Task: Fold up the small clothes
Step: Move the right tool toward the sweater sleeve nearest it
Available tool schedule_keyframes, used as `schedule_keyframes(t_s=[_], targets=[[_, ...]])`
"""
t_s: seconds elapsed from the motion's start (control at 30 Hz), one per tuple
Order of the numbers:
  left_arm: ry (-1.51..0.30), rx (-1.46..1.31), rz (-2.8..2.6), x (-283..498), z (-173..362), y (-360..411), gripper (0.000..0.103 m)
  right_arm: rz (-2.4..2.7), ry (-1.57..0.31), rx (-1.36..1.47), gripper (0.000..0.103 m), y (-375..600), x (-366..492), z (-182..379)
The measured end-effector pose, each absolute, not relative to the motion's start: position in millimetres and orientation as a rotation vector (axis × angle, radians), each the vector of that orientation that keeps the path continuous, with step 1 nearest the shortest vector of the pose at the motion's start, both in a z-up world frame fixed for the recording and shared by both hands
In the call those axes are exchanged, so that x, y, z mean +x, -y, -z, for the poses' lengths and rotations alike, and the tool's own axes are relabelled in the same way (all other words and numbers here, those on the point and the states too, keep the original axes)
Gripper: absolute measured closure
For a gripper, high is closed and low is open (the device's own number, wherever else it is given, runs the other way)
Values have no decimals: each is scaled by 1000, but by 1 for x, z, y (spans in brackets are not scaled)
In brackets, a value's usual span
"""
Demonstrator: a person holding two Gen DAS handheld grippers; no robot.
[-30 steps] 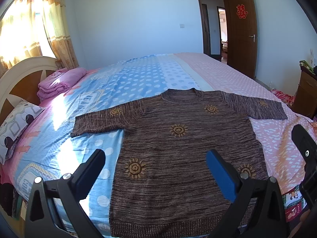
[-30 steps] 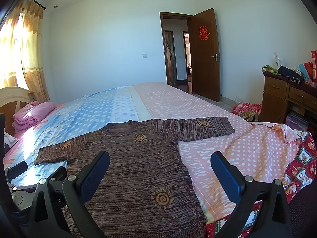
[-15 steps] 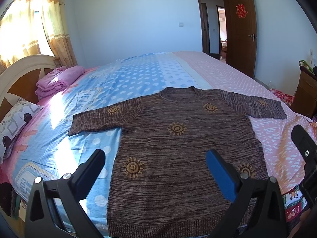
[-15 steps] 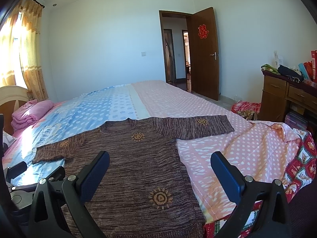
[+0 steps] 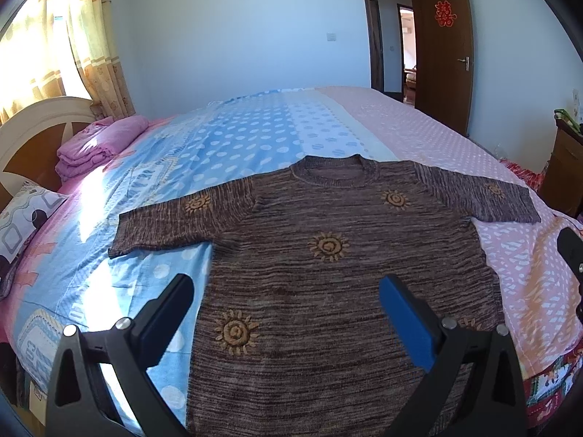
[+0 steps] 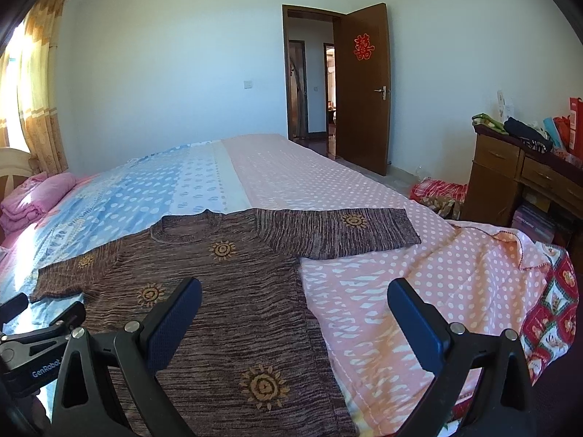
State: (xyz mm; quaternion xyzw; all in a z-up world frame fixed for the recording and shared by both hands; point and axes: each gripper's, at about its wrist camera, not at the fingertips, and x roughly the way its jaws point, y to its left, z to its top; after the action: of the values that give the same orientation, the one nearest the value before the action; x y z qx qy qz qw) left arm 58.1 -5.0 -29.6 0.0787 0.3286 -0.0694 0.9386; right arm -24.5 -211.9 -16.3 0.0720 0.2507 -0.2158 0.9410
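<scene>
A brown knit short-sleeved sweater with orange sun motifs lies flat on the bed, front up, both sleeves spread, hem toward me. My left gripper hovers open above its lower half, nothing between the fingers. In the right wrist view the same sweater fills the lower left. My right gripper stands open over the sweater's right edge and the pink sheet. The left gripper's body shows at the lower left of that view.
The bed has a blue and pink dotted sheet. Folded pink cloth and a pillow lie by the headboard at left. A wooden dresser with clutter stands right. An open door is behind.
Both views have risen and shifted slightly; the sweater sits a little further left and lower in the frames. The sweater itself has not moved. Both grippers stay open.
</scene>
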Motion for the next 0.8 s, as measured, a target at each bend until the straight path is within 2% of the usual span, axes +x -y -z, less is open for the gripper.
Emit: schedule_keyframes(t_s=[0.3,0.8], targets=[[-650,126,125,104,25,-8,0,515,-535,112,1,230,29,7],[-708,85,54,184,63,-25,0,556,-606,99,1,262,95,25]])
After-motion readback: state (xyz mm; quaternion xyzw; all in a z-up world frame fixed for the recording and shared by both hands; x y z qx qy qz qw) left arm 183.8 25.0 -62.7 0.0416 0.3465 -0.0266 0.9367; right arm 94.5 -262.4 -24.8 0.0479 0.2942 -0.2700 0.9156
